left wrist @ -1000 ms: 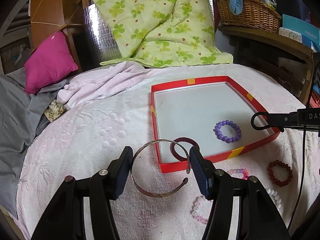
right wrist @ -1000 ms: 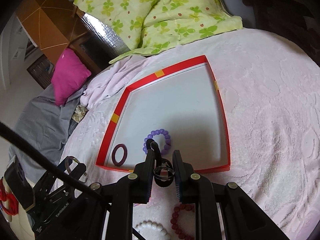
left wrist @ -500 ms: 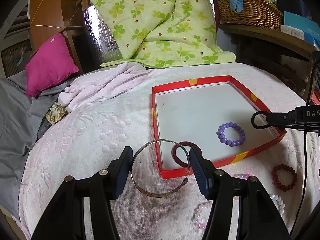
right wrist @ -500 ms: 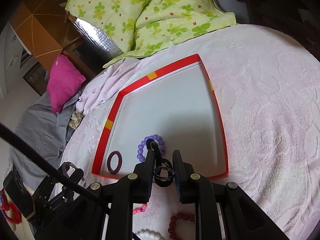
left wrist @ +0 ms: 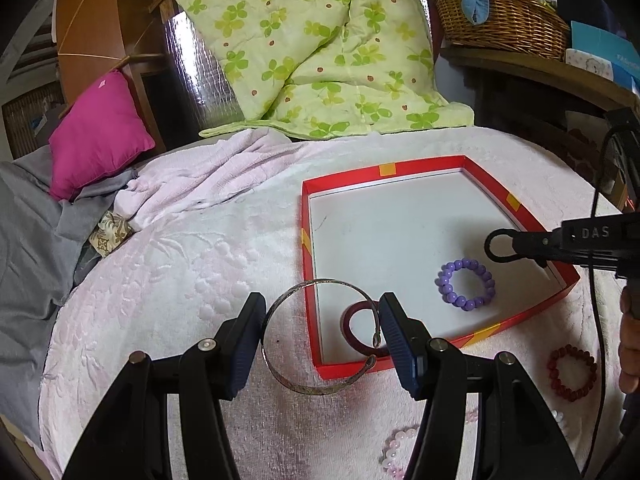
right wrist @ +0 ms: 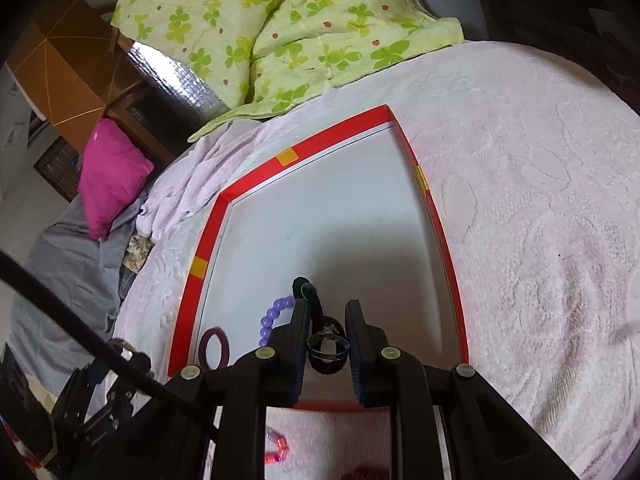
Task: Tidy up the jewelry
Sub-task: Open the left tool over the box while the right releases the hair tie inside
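Occlusion: right gripper (right wrist: 327, 322) clamps a black hair tie (right wrist: 326, 362) above the red tray (right wrist: 440, 224), hiding purple beads (right wrist: 272, 316). Left gripper (left wrist: 322, 322) clenches the silver cuff (left wrist: 316, 336) over the tray's near corner.

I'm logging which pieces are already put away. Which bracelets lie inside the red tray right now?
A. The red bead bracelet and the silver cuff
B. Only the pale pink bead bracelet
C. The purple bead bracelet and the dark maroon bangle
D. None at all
C: in the left wrist view the purple bead bracelet and the dark maroon bangle lie on the white floor of the red tray.
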The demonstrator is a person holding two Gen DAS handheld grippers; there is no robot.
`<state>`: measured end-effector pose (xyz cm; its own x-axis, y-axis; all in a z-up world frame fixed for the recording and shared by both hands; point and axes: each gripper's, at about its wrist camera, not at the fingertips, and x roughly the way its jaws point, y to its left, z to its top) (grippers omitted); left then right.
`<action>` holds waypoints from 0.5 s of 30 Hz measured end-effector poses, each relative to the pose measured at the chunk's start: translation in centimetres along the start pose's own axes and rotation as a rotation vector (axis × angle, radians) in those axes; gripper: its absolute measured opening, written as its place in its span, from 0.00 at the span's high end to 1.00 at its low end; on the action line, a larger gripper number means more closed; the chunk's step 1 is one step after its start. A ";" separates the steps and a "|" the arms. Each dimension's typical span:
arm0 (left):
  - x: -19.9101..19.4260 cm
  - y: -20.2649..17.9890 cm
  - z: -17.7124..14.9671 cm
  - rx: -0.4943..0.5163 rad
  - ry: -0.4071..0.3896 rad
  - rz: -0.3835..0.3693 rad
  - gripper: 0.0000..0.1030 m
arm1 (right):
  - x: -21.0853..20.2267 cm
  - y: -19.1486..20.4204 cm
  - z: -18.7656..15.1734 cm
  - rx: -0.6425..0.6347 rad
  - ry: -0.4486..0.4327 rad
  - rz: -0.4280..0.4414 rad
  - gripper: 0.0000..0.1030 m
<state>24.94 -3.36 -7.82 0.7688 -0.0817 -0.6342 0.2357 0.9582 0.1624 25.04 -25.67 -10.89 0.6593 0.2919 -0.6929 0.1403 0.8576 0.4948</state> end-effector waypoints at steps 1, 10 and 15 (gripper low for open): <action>0.1 0.1 0.1 -0.004 0.005 -0.005 0.42 | 0.2 0.0 0.2 0.006 0.000 -0.003 0.81; 3.1 0.3 3.1 -0.044 0.070 -0.103 0.42 | 1.5 -0.1 1.6 0.051 -0.013 -0.001 0.81; 7.2 -1.3 4.5 -0.033 0.154 -0.131 0.42 | 2.0 0.0 2.2 0.057 -0.025 -0.034 0.81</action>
<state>32.84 -6.43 -9.16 0.6320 -0.1659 -0.7570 0.3066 0.9506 0.0476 28.05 -26.04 -11.15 0.6715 0.2517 -0.6969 0.2045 0.8411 0.5008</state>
